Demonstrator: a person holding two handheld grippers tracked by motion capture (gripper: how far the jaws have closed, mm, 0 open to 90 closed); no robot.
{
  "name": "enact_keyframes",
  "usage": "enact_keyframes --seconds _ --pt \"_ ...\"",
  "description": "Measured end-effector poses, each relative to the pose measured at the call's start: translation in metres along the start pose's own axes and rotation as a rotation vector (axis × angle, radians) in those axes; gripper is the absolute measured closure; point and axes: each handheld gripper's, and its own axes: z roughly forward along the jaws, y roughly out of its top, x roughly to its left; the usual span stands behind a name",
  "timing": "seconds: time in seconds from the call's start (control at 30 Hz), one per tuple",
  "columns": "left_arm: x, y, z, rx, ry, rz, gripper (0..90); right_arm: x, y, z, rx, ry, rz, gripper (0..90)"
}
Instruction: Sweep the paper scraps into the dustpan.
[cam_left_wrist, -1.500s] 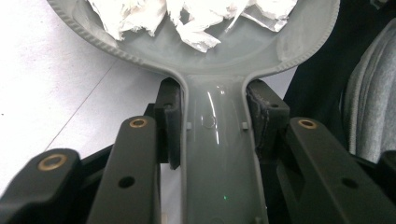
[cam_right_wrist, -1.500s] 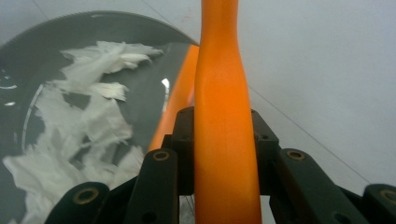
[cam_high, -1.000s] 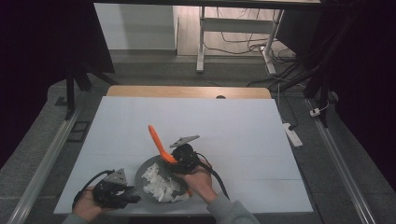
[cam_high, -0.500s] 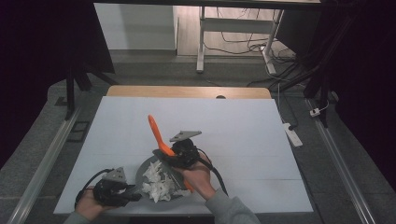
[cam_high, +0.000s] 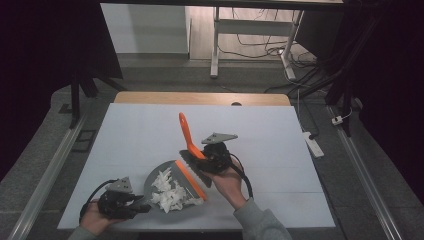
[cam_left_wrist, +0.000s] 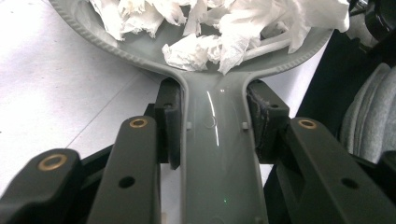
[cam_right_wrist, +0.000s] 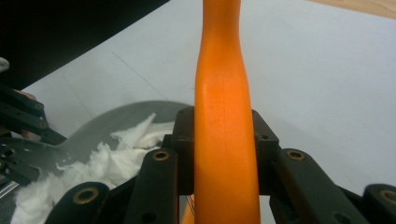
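A grey dustpan (cam_high: 152, 177) lies near the table's front edge with crumpled white paper scraps (cam_high: 172, 195) piled in it. My left gripper (cam_high: 141, 206) is shut on the pan's handle (cam_left_wrist: 217, 140), and both pads (cam_left_wrist: 169, 122) press its sides. The scraps (cam_left_wrist: 233, 28) lie just past the jaws. My right gripper (cam_high: 202, 156) is shut on the orange handle of a brush (cam_high: 187, 135). The brush head with its orange strip rests over the pan's right rim. From the right gripper (cam_right_wrist: 224, 140), the orange handle (cam_right_wrist: 224, 93) rises straight between the jaws, with the pan (cam_right_wrist: 116, 114) and scraps (cam_right_wrist: 116, 154) at the left.
The white tabletop (cam_high: 260, 130) stretches far and right of the pan, with a wooden strip (cam_high: 200, 98) along its far edge. A white power strip (cam_high: 314, 142) lies on the floor at the right. A metal frame (cam_high: 216, 45) stands behind the table.
My right hand has lifted and shifted right with the brush, so the head has come off the scraps toward the pan's right rim. The left gripper and pan stayed put.
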Motion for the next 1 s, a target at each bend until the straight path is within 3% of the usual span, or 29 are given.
enact_keyframes --seconds 0.33,1.0 --pt "0.003 0.002 -0.005 -0.029 0.032 -0.041 61.4 -0.018 -0.01 -0.015 -0.003 -0.022 0.031 70.0" --pt "0.004 0.005 -0.011 -0.083 0.113 -0.105 61.4 -0.044 -0.029 -0.053 -0.026 -0.038 0.038 70.0"
